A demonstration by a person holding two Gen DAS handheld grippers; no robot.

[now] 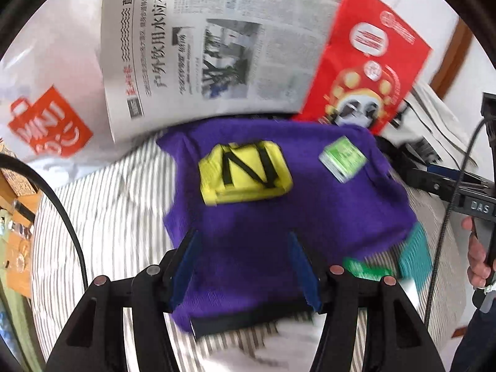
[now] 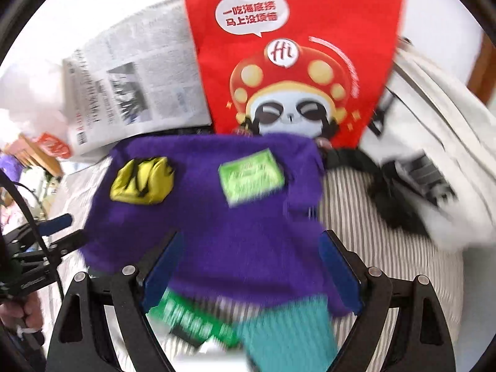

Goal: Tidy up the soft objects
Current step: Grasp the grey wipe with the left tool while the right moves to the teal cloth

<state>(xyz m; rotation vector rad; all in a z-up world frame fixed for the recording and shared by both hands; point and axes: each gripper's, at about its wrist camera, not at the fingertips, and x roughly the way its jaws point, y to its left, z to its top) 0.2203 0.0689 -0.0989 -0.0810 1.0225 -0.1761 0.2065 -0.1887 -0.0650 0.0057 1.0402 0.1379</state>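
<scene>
A folded purple cloth (image 1: 266, 217) lies on the striped bedding; it also shows in the right wrist view (image 2: 241, 217). On it sit a yellow pouch with black straps (image 1: 245, 173) (image 2: 141, 181) and a small green packet (image 1: 341, 158) (image 2: 251, 175). A teal ribbed cloth (image 2: 288, 331) (image 1: 415, 257) and a dark green packet (image 2: 192, 319) (image 1: 365, 268) lie at the purple cloth's near edge. My left gripper (image 1: 245, 263) is open over the purple cloth's near left part. My right gripper (image 2: 254, 266) is open over its near right part.
A newspaper (image 1: 210, 46) and a red paper bag with a cartoon face (image 1: 369, 59) (image 2: 291, 55) stand behind the cloth. A white Miniso plastic bag (image 1: 49, 124) is at the left. A white and black bag (image 2: 434, 155) lies at the right on the striped bedding (image 1: 117, 204).
</scene>
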